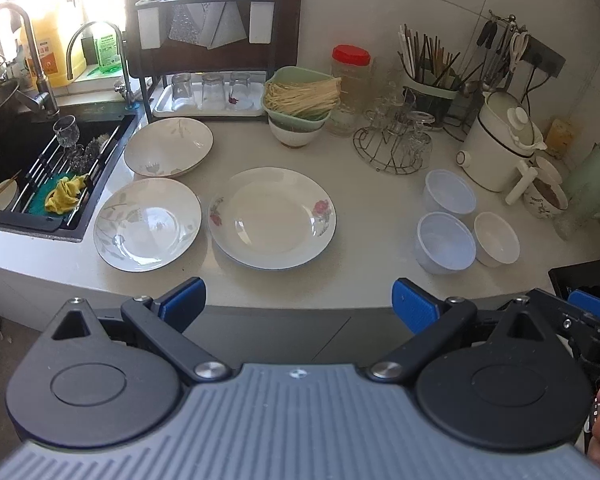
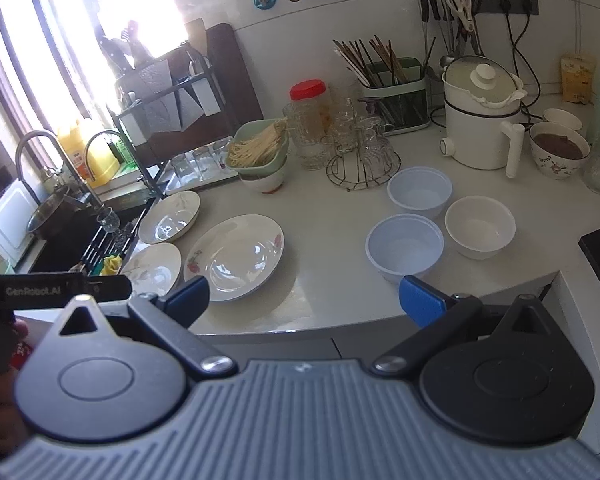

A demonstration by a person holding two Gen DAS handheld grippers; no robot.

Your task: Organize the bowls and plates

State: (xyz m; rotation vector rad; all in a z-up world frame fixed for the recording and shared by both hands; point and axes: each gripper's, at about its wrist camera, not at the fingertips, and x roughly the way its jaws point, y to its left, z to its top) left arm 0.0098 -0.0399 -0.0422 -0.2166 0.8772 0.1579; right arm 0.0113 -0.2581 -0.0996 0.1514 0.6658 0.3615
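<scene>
On the pale, smooth stone-like table [image 1: 364, 200] lie three round glazed ceramic plates. The largest, a shallow rose-patterned plate [image 1: 272, 218], sits near the front edge at the middle. Just beside it on the left, rims almost touching, is a leaf-patterned plate [image 1: 147, 225] with a glossy centre, and behind that a deeper plate with faint grey flowers [image 1: 169, 147], next to the dark sink [image 1: 40, 168]. Well apart to the right stand three round bowls close together: two translucent plastic bowls, the rear plastic bowl [image 1: 450, 192] and the front plastic bowl [image 1: 446, 242], and a small opaque white bowl [image 1: 496, 239] touching or nearly touching the front one.

Farther back, a pale green basket [image 1: 300, 98] holding dry noodles rests on a white bowl, beside a red-lidded jar [image 1: 351, 68], a wire rack of upturned glasses [image 1: 396, 148] and a white electric pot [image 1: 500, 148].

The left gripper [image 1: 299, 304] hangs before the table's front edge, its blue ribbed pads spread wide, holding and touching nothing. The right gripper [image 2: 304, 300] is likewise spread wide and empty, in front of the table edge; in its own view the front plastic bowl appears just above its right pad.
</scene>
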